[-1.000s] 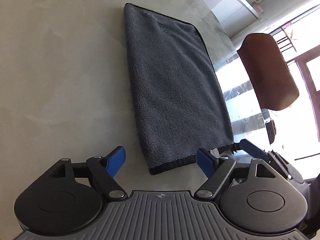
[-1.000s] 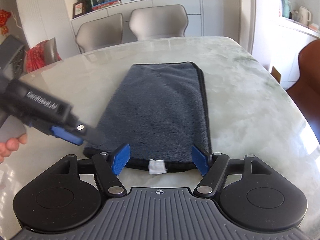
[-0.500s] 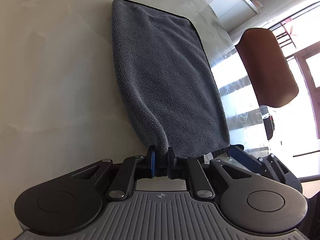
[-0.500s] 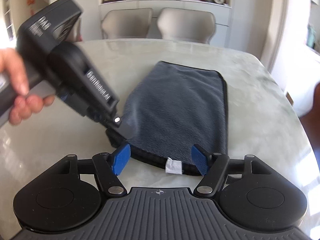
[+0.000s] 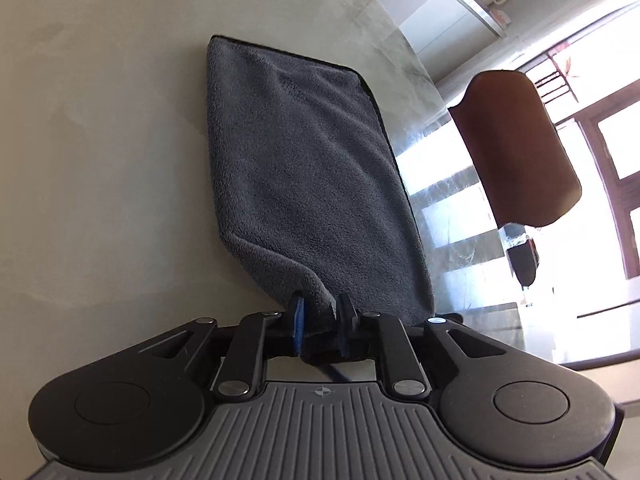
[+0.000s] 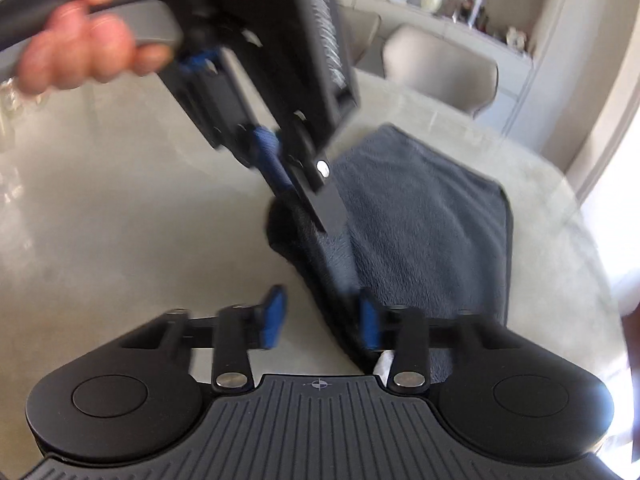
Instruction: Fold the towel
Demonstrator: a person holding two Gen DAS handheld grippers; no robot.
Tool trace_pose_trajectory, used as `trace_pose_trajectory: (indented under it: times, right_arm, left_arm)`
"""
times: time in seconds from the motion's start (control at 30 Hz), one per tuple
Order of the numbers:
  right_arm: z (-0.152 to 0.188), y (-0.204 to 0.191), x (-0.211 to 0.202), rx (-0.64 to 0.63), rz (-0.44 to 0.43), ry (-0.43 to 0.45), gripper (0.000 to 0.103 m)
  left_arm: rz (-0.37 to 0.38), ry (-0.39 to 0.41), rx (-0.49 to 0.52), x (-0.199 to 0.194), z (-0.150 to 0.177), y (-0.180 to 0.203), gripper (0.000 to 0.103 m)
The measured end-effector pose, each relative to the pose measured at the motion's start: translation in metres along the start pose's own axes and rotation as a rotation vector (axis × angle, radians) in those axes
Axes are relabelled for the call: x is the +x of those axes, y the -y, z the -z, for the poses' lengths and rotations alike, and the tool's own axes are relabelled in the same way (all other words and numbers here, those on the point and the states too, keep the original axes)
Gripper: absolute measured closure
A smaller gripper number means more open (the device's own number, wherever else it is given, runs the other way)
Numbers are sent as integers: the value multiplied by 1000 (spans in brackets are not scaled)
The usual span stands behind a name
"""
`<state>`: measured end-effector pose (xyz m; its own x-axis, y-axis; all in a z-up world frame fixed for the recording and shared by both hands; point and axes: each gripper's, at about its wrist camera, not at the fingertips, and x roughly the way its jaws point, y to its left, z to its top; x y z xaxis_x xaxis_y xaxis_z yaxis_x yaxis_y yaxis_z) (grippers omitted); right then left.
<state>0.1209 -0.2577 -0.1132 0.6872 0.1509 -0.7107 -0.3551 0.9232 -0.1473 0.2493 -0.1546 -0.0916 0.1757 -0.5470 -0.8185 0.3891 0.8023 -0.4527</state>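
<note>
Pinching the near corner of the grey towel (image 5: 312, 184), the left gripper (image 5: 319, 322) holds that corner raised off the pale table (image 5: 100, 140); its jaws have just eased apart slightly yet still press the cloth. Low in the right wrist view, the right gripper (image 6: 320, 322) has been closing, its jaws apart, the towel's edge against one pad only. Upper left there, a hand (image 6: 80, 52) holds the left tool.

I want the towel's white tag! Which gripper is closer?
Right gripper: its just-closing jaws straddle the grey towel edge beside the white tag. Left gripper, jaws just eased, pinches the other corner.
</note>
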Motion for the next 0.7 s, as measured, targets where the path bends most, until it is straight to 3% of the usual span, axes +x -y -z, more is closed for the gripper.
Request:
trace_pose_trajectory:
  times: [0.03,0.1,0.2,0.37,0.53,0.7]
  right_arm:
    - [-1,4,-2,17,-7,5,91]
    - [-4,13,-5,59,-30,11,92]
    - [-8,29,-11,130,-68,23,92]
    - [-17,53,-20,210,-122,52,92]
    - [-28,73,-17,256,-146,47,92]
    - [-35,75,-18,221,-173,37,92]
  left_arm:
    - [-15,10,51,-4,1,2,52]
    - [-47,48,166,-13,6,7,38]
    - [-91,98,360,-23,14,13,38]
    - [-128,221,789,-33,36,28,38]
    - [-160,213,1078,-14,48,46,38]
    - [-194,247,1237,3,57,62,38]
